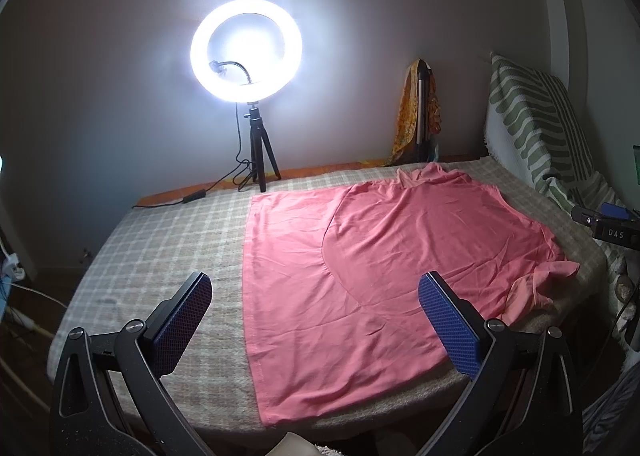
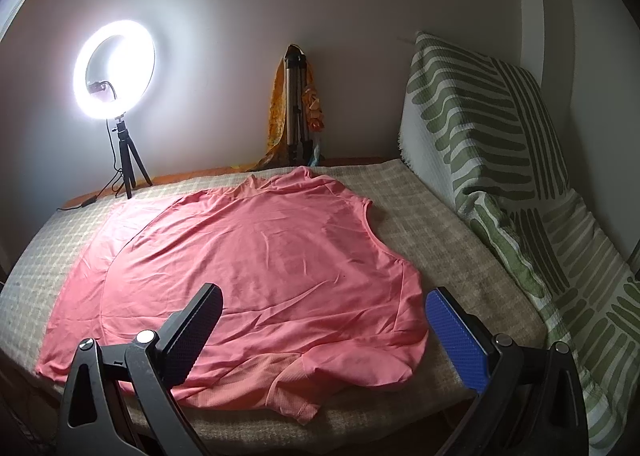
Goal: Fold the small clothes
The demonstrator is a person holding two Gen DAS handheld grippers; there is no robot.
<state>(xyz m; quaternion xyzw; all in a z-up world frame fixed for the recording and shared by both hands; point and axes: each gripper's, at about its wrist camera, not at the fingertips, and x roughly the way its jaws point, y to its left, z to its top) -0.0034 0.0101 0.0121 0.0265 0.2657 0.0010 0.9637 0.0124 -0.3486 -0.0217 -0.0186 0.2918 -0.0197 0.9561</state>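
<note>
A pink T-shirt (image 1: pixel 380 268) lies spread flat on a checked blanket (image 1: pixel 172 240), hem to the left, neck to the far right. Its near sleeve (image 1: pixel 536 288) is crumpled at the right edge. My left gripper (image 1: pixel 316 316) is open and empty, hovering above the shirt's near hem side. In the right wrist view the shirt (image 2: pixel 256 264) fills the middle, with the near sleeve (image 2: pixel 280 384) folded under at the front. My right gripper (image 2: pixel 324 328) is open and empty above the shirt's near edge by that sleeve.
A lit ring light (image 1: pixel 246 52) on a small tripod stands at the far edge with its cable. A folded tripod with orange cloth (image 2: pixel 298 112) leans on the wall. A green-striped cushion (image 2: pixel 488 144) lines the right side. The other gripper's body (image 1: pixel 608 224) shows at right.
</note>
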